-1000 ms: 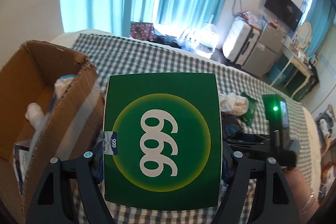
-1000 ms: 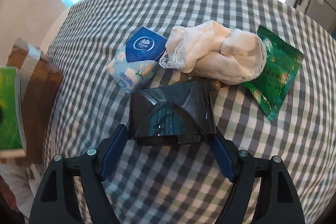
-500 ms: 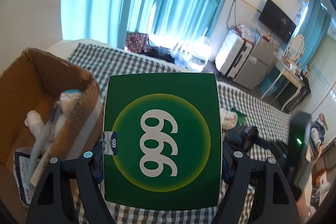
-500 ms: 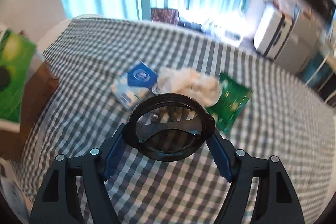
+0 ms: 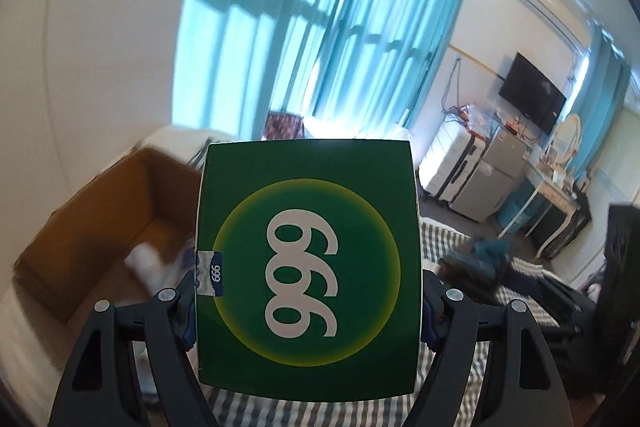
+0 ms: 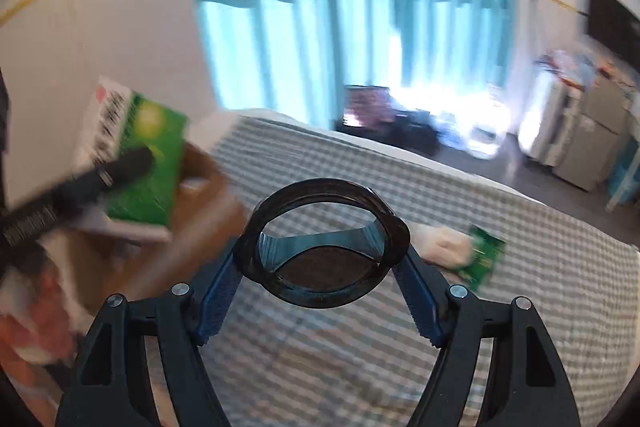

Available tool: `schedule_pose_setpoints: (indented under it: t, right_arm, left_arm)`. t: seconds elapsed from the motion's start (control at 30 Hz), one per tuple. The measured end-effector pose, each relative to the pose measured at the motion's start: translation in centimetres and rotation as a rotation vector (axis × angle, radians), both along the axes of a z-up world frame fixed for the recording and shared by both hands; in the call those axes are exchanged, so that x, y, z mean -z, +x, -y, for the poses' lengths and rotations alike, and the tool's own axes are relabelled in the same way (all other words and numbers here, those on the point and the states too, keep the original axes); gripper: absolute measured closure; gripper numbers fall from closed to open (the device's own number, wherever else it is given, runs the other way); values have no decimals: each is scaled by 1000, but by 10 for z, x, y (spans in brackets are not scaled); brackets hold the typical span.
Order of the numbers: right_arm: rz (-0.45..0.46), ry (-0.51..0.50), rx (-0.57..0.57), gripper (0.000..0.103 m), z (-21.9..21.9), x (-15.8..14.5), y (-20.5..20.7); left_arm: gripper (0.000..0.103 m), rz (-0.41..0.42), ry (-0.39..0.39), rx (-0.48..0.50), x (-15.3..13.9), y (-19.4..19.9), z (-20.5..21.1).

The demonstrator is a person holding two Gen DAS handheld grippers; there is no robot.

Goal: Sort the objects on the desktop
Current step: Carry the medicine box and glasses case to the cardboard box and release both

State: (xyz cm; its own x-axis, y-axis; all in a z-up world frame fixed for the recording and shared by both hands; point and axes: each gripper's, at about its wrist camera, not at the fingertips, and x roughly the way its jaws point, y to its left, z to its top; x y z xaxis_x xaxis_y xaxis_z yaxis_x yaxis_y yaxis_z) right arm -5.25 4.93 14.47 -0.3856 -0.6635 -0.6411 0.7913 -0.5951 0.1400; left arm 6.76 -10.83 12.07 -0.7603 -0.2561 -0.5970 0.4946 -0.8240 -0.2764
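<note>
showing two hand-held grippers raised above a table covered in a gingham cloth [image 6: 500, 223]. the left gripper [image 5: 308, 301] pinches a green box [image 5: 308, 267] marked "999" by its two side edges, the printed face turned toward the left wrist camera and the box held off the cloth. behind and to the left of the box stands an open cardboard carton [image 5: 92, 227]; pale items lie inside it, blurred beyond telling. in the right wrist view the same green box [image 6: 148, 163] appears at left, above the carton [image 6: 192, 211]. the right gripper [image 6: 320, 291] clamps a dark round container [image 6: 324, 243] between its blue-padded fingers [image 6: 218, 301], the open mouth facing the camera, lifted clear of the cloth. farther back on the cloth lie a crumpled white cloth item [image 6: 440, 247] and a green sachet [image 6: 482, 259], touching each other. teal curtains [image 5: 320, 27] hang at the window behind.
</note>
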Motion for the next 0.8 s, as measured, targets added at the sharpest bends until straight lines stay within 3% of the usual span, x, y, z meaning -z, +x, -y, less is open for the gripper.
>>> schedule_pose_setpoints:
  t: [0.27,0.4,0.5,0.57,0.63,0.7,0.8]
  right_arm:
    - [-20,-20,-182,29,116,-10,41]
    - [11,-7,-216,29,166,-1,39]
    - [74,4,-235,29,191,12,31]
    - [103,-1,-219,28,200,20,26]
    - [87,0,-179,26,204,24,27]
    - [67,-22,-171,22,206,22,24]
    - [30,-58,-169,21,199,11,19]
  left_arm:
    - [23,44,63,-222,24,54,76]
    - [23,150,-9,-316,43,50,90]
    - [23,187,-10,-306,58,43,93]
    - [17,194,11,-296,63,37,96]
    - [0,256,19,-315,75,29,100]
    - [0,289,23,-322,84,23,103]
    - [0,267,79,-299,88,20,105]
